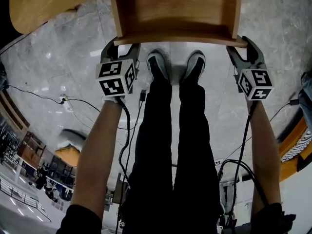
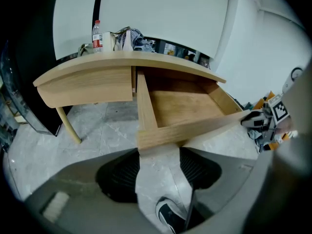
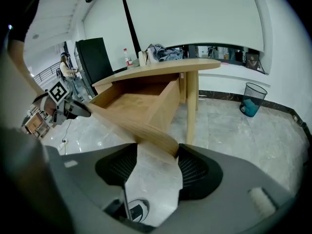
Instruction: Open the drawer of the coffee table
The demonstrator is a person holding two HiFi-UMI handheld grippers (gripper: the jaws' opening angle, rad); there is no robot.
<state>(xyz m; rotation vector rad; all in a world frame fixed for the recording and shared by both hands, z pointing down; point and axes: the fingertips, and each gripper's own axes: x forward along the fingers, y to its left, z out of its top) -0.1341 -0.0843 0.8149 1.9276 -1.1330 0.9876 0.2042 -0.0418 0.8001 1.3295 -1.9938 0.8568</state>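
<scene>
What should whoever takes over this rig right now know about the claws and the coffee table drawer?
Left claw: shut on the left front corner of the drawer.
Right claw: shut on its right front corner.
Drawer: pulled well out of the coffee table.
Done: drawer looks open.
Left: probably just let go with both claws and back off.

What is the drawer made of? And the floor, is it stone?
The drawer looks like light wood with a smooth matte finish: streaky grain lines run along its boards, though it could be veneer. The floor looks like polished grey marble or marble-look tile: it has pale veins, tile seams and shiny reflections.
</scene>
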